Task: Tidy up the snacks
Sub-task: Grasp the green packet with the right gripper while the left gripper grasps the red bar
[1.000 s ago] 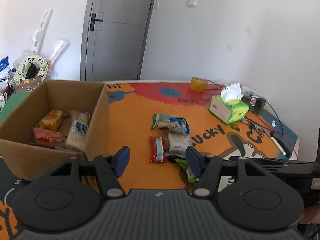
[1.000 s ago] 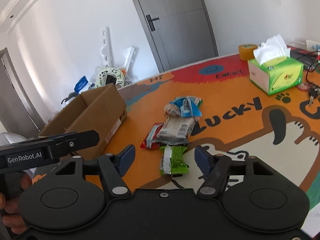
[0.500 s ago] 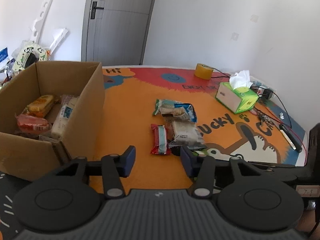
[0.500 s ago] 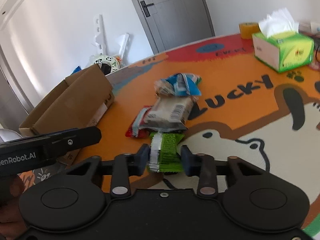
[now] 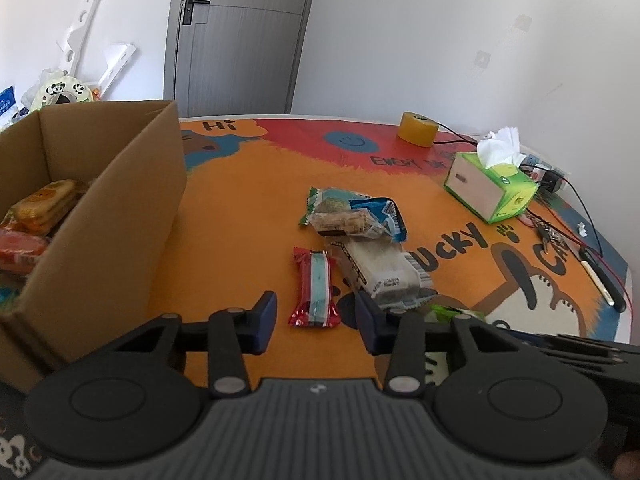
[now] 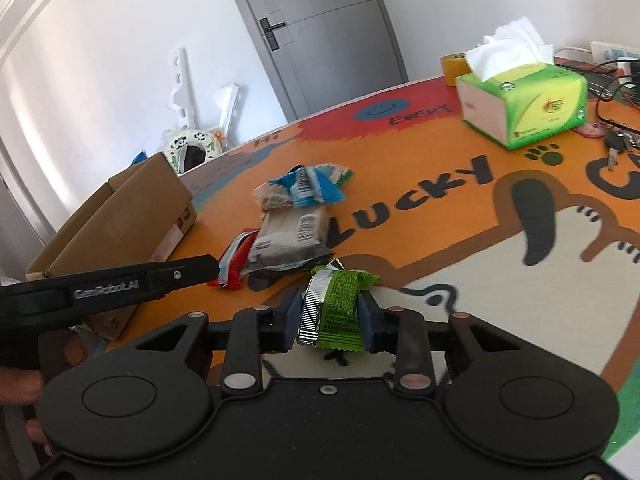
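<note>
The room has white walls and a grey door (image 5: 236, 36) with a dark handle, and in front of it stands a table covered with a bright orange, red and blue cartoon mat (image 5: 248, 208) with black letters on it. On the left part of the mat sits an open brown cardboard box (image 5: 120, 216), and inside it some snack packets lie, among them an orange-yellow one (image 5: 44, 200) and a red one under it. At the far right there is a green and white tissue box (image 6: 524, 104) with a white tissue standing out of its top, and behind it a roll of yellow tape (image 5: 418, 134); black and red cables lie near the edge of the table. In the middle of the mat, well apart from the cardboard box, a small group of snacks lies together: a blue and green packet (image 5: 356, 216) farthest away, a transparent packet with a pale cake and a barcode label (image 5: 380, 272) touching it, and a red packet with a light blue stripe (image 5: 316, 288) just beside the cake. The left gripper (image 5: 316, 320) hovers low over the red packet; its jaws have just been closing but the blue pads stand apart on both sides of the packet's near end and do not press it. The right gripper (image 6: 330, 322) is clamped on a small green snack packet with a silver side (image 6: 336, 308), both pads pressing its sides, close above the mat.
</note>
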